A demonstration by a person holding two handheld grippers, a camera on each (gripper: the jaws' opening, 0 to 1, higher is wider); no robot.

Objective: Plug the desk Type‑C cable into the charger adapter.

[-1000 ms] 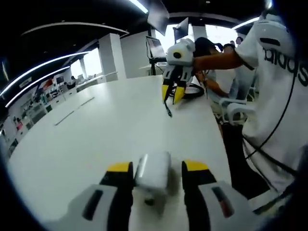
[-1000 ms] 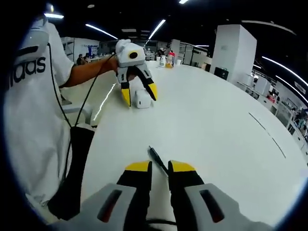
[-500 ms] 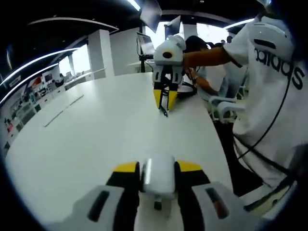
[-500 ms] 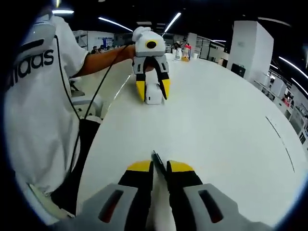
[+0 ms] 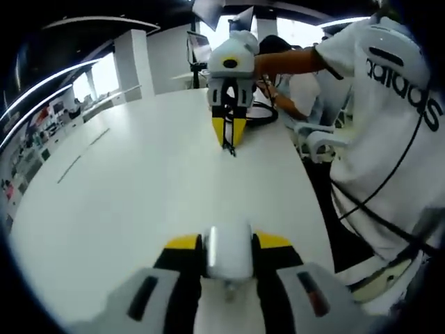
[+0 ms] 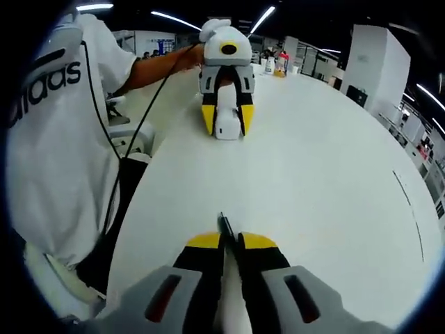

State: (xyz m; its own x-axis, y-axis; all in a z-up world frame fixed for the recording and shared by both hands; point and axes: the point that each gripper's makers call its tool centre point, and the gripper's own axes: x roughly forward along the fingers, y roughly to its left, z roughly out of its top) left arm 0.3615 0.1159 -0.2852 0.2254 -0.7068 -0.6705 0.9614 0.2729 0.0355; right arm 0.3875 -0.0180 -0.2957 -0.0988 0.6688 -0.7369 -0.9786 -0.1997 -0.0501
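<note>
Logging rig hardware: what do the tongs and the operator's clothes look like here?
Both the left tongs and the right tongs have black jaws with yellow tips on white-grey bodies. A black cable trails from the left one. The person wears a white T-shirt with black lettering.

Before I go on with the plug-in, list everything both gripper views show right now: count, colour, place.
Charger adapter: one, white, clamped between the left gripper's jaws, just above the table.
Type-C cable: one, black, plug end sticking out past the right gripper's jaws; the rest trails off behind the gripper in the left gripper view.
Table: one, white, large, under both grippers.
Bottles: a few, at the table's far end; too small to count or colour surely.
Monitors: two, dark, beyond the table.
Left gripper: one, yellow-tipped, shut on the adapter.
Right gripper: one, yellow-tipped, shut on the cable.
Person's shirt: one, white, at the table's edge.
</note>
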